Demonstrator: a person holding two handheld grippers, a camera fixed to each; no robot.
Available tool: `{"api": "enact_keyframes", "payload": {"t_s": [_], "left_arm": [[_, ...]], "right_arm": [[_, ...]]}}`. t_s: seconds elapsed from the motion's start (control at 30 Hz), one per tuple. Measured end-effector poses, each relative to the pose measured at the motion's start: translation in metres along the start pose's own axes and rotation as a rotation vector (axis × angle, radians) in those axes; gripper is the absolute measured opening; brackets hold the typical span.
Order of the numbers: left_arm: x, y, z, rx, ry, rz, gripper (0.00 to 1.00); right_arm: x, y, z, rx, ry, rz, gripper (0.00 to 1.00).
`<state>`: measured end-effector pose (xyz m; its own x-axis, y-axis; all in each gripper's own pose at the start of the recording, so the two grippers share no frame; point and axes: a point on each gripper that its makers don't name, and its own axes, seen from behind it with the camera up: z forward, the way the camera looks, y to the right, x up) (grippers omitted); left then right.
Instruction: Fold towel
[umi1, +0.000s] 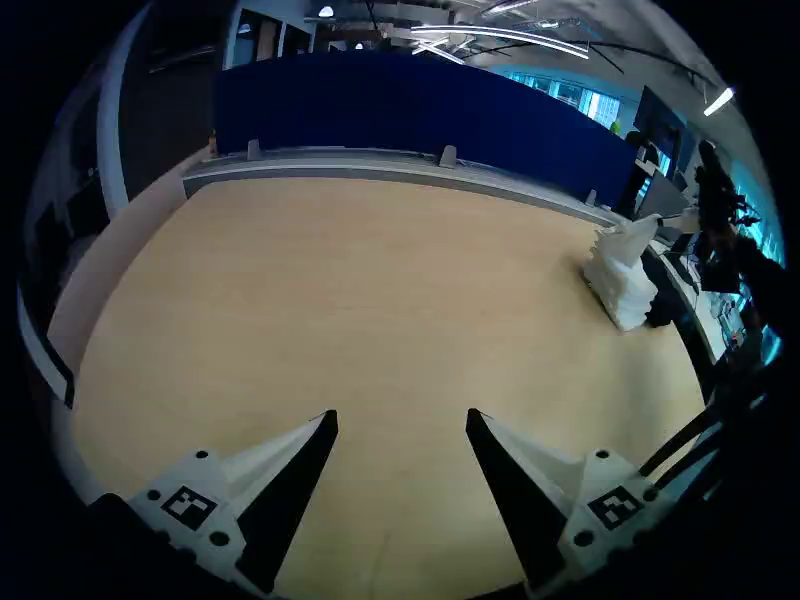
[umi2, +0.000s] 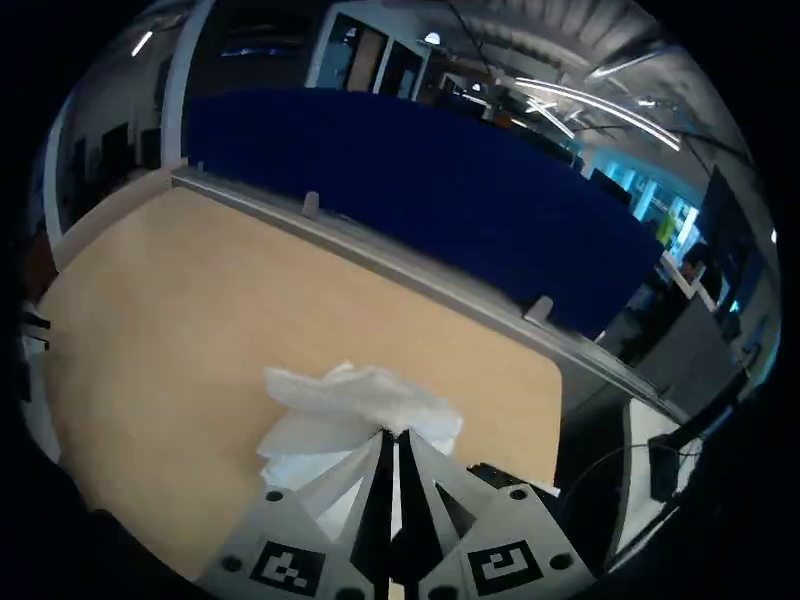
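A stack of white towels (umi1: 620, 285) stands near the right edge of the wooden table (umi1: 350, 300). Its top towel is drawn up into a peak toward the right. In the right gripper view that white towel (umi2: 350, 395) bunches up just ahead of my right gripper (umi2: 396, 436), whose fingers are shut on a pinch of the cloth. More white cloth (umi2: 290, 450) lies below it on the left. My left gripper (umi1: 400, 415) hovers over bare wood near the front of the table, open with nothing between its fingers, well left of the stack.
A blue partition (umi1: 400, 110) on a grey rail (umi1: 400, 165) closes off the table's far side. The table's right edge (umi2: 560, 400) drops to dark office furniture and cables. Bare wood spreads left of the stack.
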<state>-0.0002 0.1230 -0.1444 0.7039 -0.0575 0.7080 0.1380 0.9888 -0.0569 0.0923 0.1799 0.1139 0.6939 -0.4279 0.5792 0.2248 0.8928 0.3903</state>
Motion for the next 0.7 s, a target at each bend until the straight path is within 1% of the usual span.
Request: {"api": "enact_keyframes", "payload": {"t_s": [0.27,0.4,0.5,0.7], "left_arm": [[-0.001,0.003,0.001,-0.004,-0.002,0.006,0.95],[-0.002,0.003,0.000,-0.004,-0.004,0.012,0.96],[-0.003,0.002,0.000,-0.001,-0.007,0.015,0.95],[-0.006,0.000,0.000,0.006,-0.010,0.017,0.95]], "right_arm": [[-0.056,-0.004,0.006,-0.013,-0.071,0.055,0.03],[-0.084,-0.004,0.010,-0.027,-0.107,0.096,0.03],[-0.099,-0.003,0.016,-0.040,-0.127,0.127,0.03],[-0.118,-0.004,0.024,-0.058,-0.143,0.174,0.03]]}}
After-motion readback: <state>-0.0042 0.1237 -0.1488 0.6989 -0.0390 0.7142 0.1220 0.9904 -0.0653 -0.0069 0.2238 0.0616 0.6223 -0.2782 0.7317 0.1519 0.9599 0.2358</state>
